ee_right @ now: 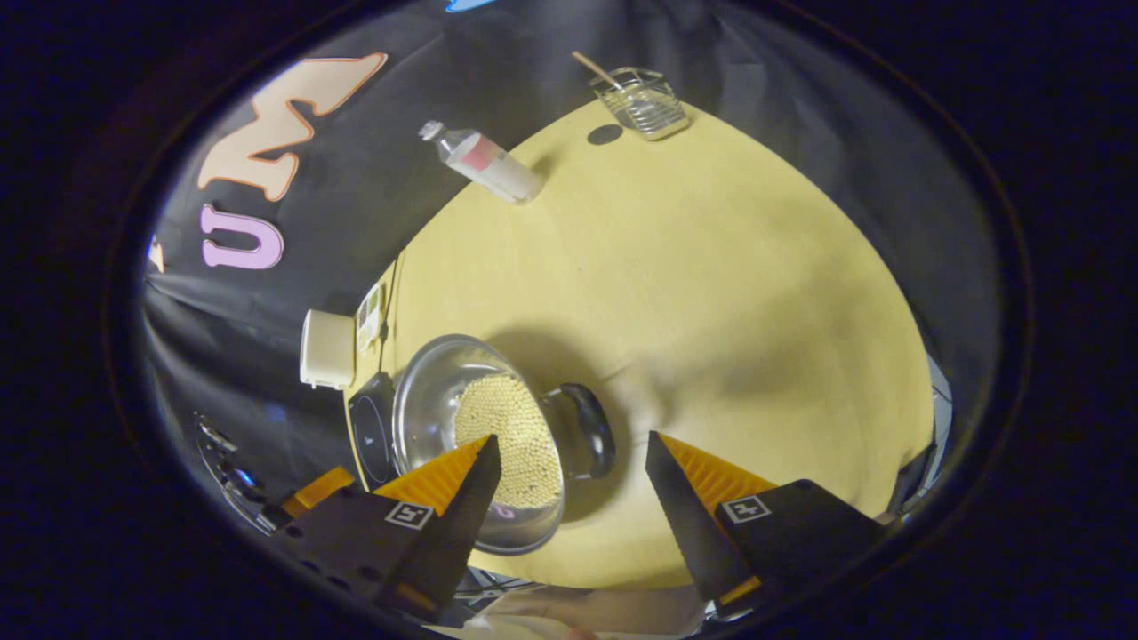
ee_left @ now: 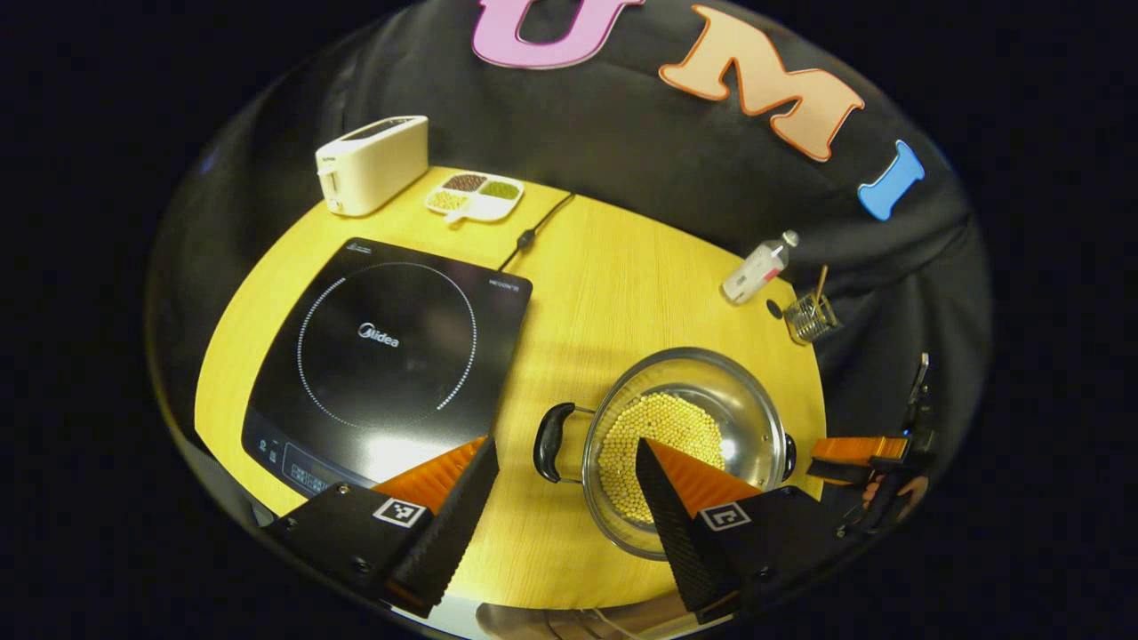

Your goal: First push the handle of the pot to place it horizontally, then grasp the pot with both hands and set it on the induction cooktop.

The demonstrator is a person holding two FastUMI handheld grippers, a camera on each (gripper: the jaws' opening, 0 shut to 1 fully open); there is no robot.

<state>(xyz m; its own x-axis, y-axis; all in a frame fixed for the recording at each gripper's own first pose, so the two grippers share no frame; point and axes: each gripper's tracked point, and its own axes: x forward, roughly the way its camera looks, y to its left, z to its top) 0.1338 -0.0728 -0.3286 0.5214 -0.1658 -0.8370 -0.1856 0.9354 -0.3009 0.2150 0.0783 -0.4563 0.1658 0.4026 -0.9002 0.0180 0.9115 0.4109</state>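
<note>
1. Left gripper view: your left tongs (ee_left: 562, 498) hang spread above the steel pot (ee_left: 685, 444), which sits on the yellow worktop (ee_left: 613, 284) just right of the induction cooktop (ee_left: 387, 351). It holds loose pale beads (ee_left: 662, 444), so expect weight and spilling; take its black loop handle (ee_left: 551, 442).
2. Right gripper view: your right tongs (ee_right: 569, 498) are spread around the other handle (ee_right: 587, 431). The worktop beyond lies bare, a bottle (ee_right: 484, 162) far off.

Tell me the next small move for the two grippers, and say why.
Probably ease each gripper in onto its own pot handle. The left gripper has its jaws open around the left handle, the right gripper open around the right handle, neither closed yet, and the pot sits on the table beside the induction cooktop.
</note>
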